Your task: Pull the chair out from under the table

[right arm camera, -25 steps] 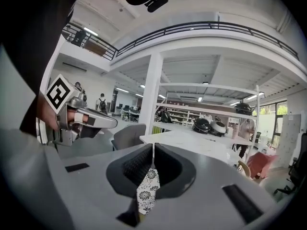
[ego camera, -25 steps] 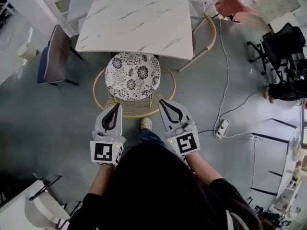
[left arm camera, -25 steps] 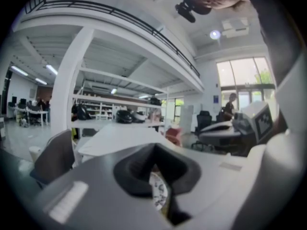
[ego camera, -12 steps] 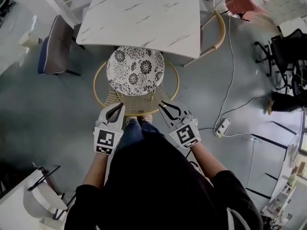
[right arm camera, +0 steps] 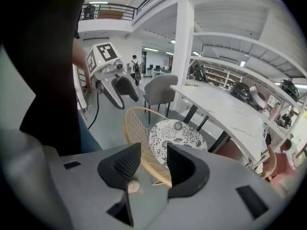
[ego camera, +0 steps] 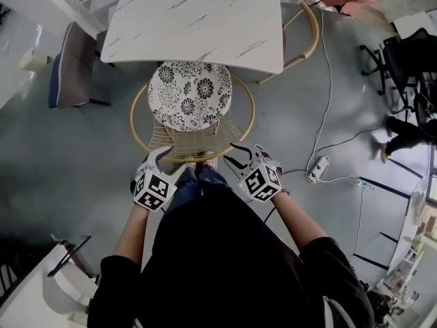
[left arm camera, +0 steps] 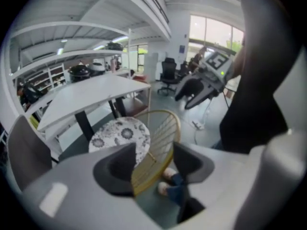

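The chair has a black-and-white floral cushion (ego camera: 190, 94) and a gold wire backrest (ego camera: 193, 147); its seat sits partly under the white marble table (ego camera: 198, 19). My left gripper (ego camera: 167, 161) and right gripper (ego camera: 235, 154) point down at the backrest's top rim, one at each side. In the left gripper view, the left gripper's (left arm camera: 153, 152) jaws are opening, with the gold rim (left arm camera: 160, 143) between them and untouched. In the right gripper view, the right gripper's (right arm camera: 153, 152) jaws are opening too, and the rim (right arm camera: 144, 150) passes between them.
A grey chair (ego camera: 68, 67) stands left of the table and a gold-framed chair (ego camera: 307, 33) at its right corner. A power strip (ego camera: 317, 169) and cable lie on the floor to the right. Black office chairs (ego camera: 410, 60) are far right. The person's shoes (ego camera: 205, 164) are behind the backrest.
Both grippers have sunk and tipped downward to the backrest rim. Their jaws, shut before, now stand apart around the rim.
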A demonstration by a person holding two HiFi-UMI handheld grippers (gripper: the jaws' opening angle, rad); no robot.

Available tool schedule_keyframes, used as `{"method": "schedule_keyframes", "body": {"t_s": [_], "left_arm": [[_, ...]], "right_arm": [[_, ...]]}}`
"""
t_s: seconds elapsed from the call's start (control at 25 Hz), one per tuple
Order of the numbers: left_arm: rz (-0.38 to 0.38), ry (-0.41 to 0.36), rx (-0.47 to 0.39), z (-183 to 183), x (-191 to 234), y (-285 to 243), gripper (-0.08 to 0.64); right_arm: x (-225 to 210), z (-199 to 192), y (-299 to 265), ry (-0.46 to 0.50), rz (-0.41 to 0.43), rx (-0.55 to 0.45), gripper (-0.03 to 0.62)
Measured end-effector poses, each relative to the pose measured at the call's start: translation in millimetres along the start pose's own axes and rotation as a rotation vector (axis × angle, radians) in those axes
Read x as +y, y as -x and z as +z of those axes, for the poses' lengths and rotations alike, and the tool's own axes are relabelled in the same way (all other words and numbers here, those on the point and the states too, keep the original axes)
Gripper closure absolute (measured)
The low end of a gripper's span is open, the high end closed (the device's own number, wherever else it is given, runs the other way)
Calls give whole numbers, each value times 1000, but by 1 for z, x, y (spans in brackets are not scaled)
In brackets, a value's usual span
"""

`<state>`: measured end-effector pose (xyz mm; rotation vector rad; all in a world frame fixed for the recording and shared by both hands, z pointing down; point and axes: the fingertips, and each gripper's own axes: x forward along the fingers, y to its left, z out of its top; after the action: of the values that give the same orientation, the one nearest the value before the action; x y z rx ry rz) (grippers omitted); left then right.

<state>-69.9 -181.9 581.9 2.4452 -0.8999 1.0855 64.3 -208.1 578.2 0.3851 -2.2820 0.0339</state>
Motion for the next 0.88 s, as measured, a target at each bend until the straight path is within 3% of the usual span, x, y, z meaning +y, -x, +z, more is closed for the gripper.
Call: {"method": "schedule_keyframes", "body": {"t_s": [0.24,0.44,0.76,0.88], "left_arm": [[-58,-260,202,-41,-17,-24,299],[-56,-385,290,-60,-13,-40,301],[-41,-620,413,-84,-2,-60,311],[-51,-660,436,-89,-1,-67,321]], "right_arm": [[14,-29,-29,143,65,142,408],[17,-47,-47,239,96,234,399],[14,-78,-68,498,105,405,399],[11,-87,-77,586,103,458,399]]}}
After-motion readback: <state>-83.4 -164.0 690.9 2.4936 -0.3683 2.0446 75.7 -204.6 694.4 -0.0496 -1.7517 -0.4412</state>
